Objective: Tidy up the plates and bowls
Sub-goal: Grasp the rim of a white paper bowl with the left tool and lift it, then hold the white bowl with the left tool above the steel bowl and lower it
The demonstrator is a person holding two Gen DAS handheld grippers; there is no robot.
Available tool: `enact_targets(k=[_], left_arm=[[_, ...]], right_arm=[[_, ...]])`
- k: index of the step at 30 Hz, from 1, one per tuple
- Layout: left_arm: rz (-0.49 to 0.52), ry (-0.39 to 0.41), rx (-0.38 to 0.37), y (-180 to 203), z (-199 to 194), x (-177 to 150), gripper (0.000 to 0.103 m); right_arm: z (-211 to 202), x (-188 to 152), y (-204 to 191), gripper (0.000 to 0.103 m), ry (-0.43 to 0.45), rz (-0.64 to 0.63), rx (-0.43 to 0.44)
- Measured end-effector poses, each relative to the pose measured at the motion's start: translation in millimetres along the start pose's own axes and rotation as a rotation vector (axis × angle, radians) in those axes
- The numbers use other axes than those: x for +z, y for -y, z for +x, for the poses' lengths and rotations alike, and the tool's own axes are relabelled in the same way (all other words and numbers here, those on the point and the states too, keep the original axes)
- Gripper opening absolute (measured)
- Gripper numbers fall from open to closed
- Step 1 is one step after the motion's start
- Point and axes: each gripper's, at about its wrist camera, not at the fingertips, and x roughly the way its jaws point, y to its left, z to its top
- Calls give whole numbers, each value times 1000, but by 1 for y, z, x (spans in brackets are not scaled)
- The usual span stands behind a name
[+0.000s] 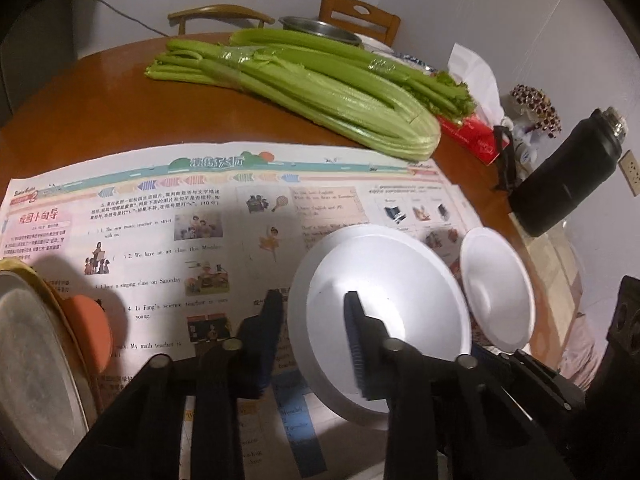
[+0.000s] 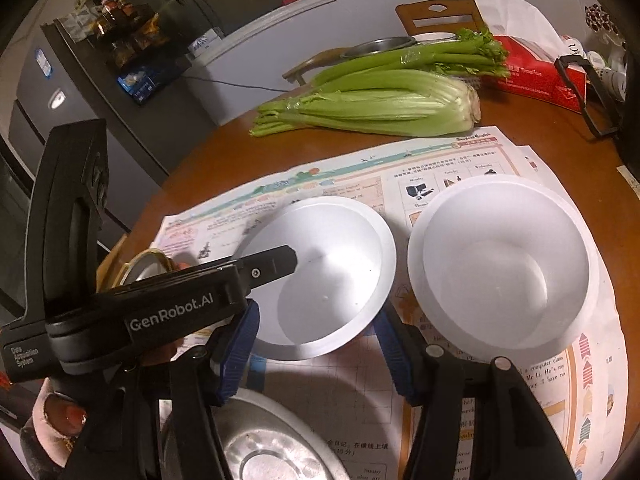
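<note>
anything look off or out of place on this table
The celery lies loose on the bare table, beside a dish-sorting job. The near white bowl sits tilted, its rim pinched in the left gripper. Nothing spilled or broken.

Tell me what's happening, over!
Left gripper shut on left white bowl rim. Right gripper open, just short of it. Second white bowl beside, untouched. Celery well behind.

two bowls sit side by side on newspaper; celery lies behind them on the table.
</note>
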Motion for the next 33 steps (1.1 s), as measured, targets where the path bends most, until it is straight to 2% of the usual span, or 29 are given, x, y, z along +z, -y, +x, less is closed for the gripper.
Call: enact_targets(k=[3, 8, 20, 33], left_arm=[[-5, -18, -23, -2, 6, -2, 23], [-10, -7, -27, -5, 0, -4, 23], [0, 88, -3, 2, -51, -10, 24], [-5, 162, 6, 14, -100, -32, 26]], right_arm=[[4, -1, -4, 54, -3, -23, -27], [3, -3, -8, 54, 3, -45, -15], [-29, -2, -30, 54, 73, -108, 23], [-69, -14, -49, 54, 124, -163, 59]])
